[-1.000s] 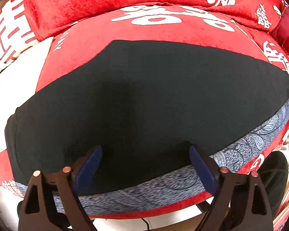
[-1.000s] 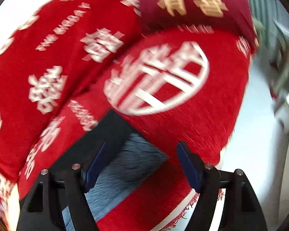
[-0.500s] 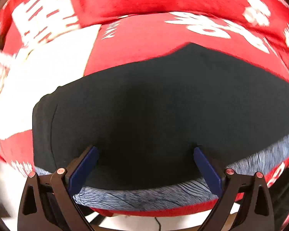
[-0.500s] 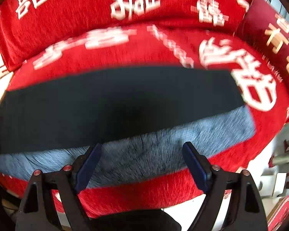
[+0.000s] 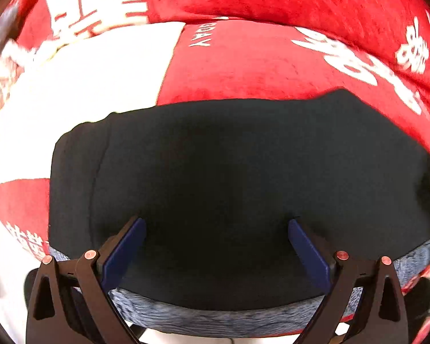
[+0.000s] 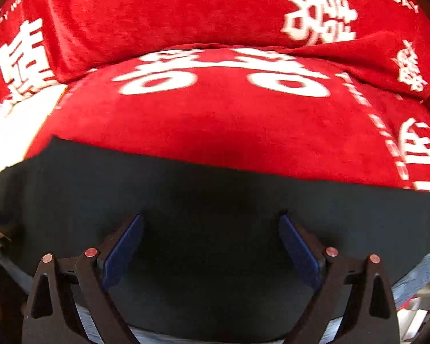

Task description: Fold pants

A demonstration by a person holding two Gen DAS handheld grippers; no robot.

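Across the red cushion: we see the black pants [image 5: 229,177] spread flat on the red seat cover [image 5: 243,66], running left to right through both wrist views.
Long axis: crosswise to both pairs of fingers; a stitched band, probably the waistband, ends at far left in the left view, and the far edge in the right view [image 6: 215,200] runs straight to the right end.
Underlay: grey patterned cloth [image 5: 215,319] shows along the near edge below the pants.
Direction from jaws: the pants lie directly ahead of and beneath both tools; we judge each tool to be poised over the near part of the fabric.
Nearer arm: left gripper [image 5: 216,246] for the banded end; right gripper [image 6: 210,240] for the opposite end.
Left jaws: spread wide, nothing between the blue pads [image 5: 123,253]; contact with the fabric we cannot confirm.
Right jaws: equally wide, holding nothing.
Next move, as we judge it: each tool takes its own end or the near edge and carries it over.
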